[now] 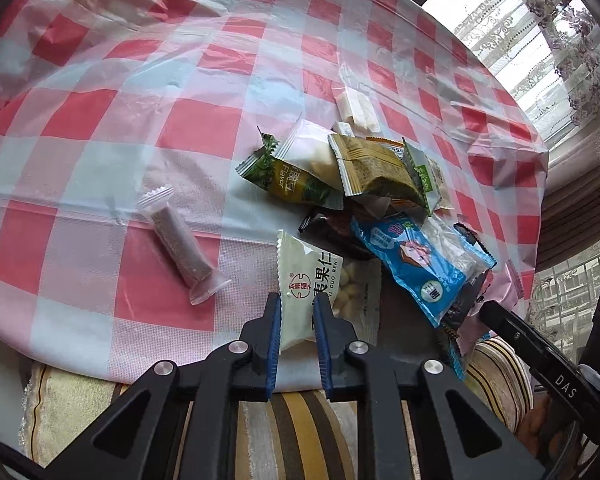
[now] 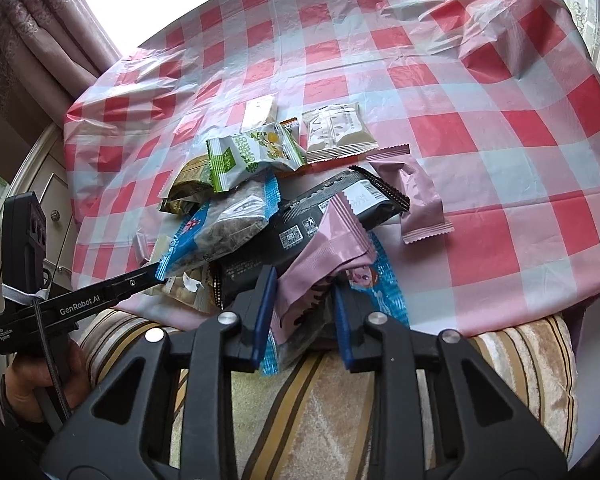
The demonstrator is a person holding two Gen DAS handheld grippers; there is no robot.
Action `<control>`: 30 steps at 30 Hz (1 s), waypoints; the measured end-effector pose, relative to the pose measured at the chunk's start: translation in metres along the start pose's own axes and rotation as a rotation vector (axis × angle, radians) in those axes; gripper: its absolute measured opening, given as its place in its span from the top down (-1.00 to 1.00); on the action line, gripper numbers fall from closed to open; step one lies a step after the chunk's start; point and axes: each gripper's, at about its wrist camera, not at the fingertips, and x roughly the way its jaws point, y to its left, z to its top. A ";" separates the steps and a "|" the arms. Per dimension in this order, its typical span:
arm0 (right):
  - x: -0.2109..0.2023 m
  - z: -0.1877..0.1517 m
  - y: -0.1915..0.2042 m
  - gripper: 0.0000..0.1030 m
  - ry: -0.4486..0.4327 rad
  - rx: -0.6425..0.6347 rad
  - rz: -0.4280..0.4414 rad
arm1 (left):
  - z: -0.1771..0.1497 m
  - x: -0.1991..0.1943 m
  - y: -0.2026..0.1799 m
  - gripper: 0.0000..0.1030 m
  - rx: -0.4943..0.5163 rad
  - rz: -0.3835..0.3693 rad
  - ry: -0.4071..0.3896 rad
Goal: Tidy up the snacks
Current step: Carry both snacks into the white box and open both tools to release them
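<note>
Left gripper [image 1: 297, 304]: we see its blue pads closed in on the near end of the white nut packet [image 1: 314, 280], which sits between the jaws; we judge it pinched, though contact on both sides is not certain.

Right gripper [image 2: 305, 284]: jaws partly spread, with the crumpled pink wrapper [image 2: 327, 248] lying between them; we cannot tell whether the pads press it.

White nut packet: light, soft film with loose kernels showing through a clear window just right of the jaws. We expect it to sag beyond the pinch, so a hold on the flat body is safer than one on the sealed edge.

Pink wrapper: thin, glossy, likely slippery; it will probably fold, so we would take it across the filled middle.

Snack pile [image 1: 380, 200]: ahead and to the right of the left jaws, overlapping packets on the checked tablecloth [image 1: 140, 120]. Pulling one may drag its neighbours.

Clear-wrapped bar [image 1: 182, 246]: lying alone, left of the left jaws, well apart from the pile; stiff-looking, easiest taken across its width.

Blue packet [image 1: 416, 264]: rests on a dark wrapper [image 2: 300, 232], just right of the left jaws.
</note>
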 end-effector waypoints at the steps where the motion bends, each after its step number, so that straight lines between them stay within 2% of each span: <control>1: -0.003 0.000 -0.001 0.48 -0.007 0.003 0.003 | -0.001 -0.003 0.001 0.74 -0.008 -0.008 -0.005; 13: -0.037 -0.012 -0.014 0.54 -0.075 0.045 0.067 | -0.032 -0.044 0.001 0.85 -0.069 -0.052 -0.077; 16: -0.049 -0.016 -0.024 0.54 -0.091 0.067 0.074 | -0.039 -0.056 -0.005 0.87 -0.060 -0.058 -0.097; 17: -0.053 -0.018 -0.027 0.54 -0.097 0.073 0.073 | -0.042 -0.060 -0.007 0.98 -0.056 -0.060 -0.103; 30: -0.092 -0.038 -0.073 0.54 -0.142 0.171 0.057 | -0.057 -0.095 -0.046 0.98 0.035 -0.071 -0.164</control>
